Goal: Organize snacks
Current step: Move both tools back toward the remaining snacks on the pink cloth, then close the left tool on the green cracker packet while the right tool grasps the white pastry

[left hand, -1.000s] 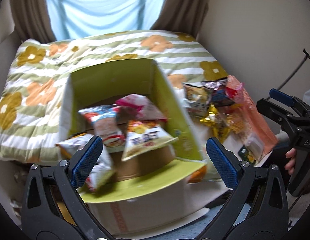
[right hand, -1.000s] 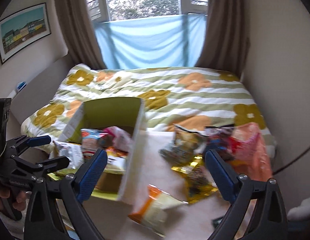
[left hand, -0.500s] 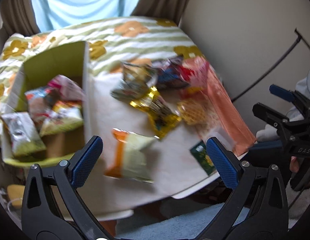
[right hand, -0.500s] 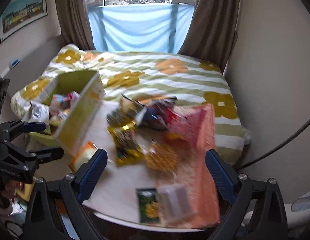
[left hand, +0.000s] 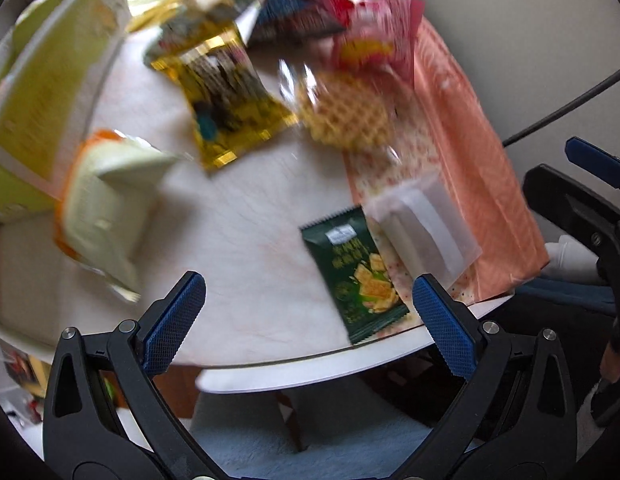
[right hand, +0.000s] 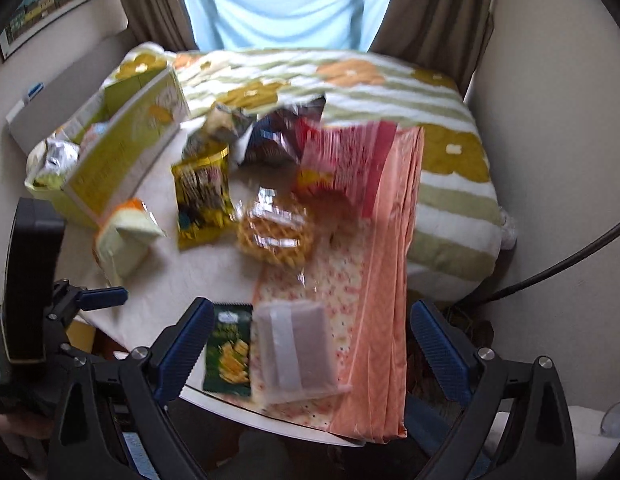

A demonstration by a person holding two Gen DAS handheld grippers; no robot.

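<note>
Loose snacks lie on a white table (left hand: 238, 240): a dark green packet (left hand: 356, 276) (right hand: 228, 354) near the front edge, a clear pouch (left hand: 424, 222) (right hand: 296, 352), a waffle bag (left hand: 346, 114) (right hand: 276, 232), a gold packet (left hand: 226, 100) (right hand: 204, 196), an orange-and-white bag (left hand: 106, 204) (right hand: 124, 236) and red and dark bags (right hand: 338, 160) at the back. A green box (right hand: 122, 152) (left hand: 50, 92) with snacks stands at the left. My left gripper (left hand: 306, 316) is open and empty above the front edge. My right gripper (right hand: 310, 348) is open and empty over the green packet and pouch.
An orange cloth (right hand: 390, 260) lies along the table's right side. A bed with a flowered cover (right hand: 390, 92) is behind the table. A black cable (right hand: 550, 268) runs along the right wall. Blue carpet (left hand: 310, 440) is below.
Both grippers have swung right and down, away from the green box and closer to the table's front right, toward the green packet and clear pouch. Both stay open.
</note>
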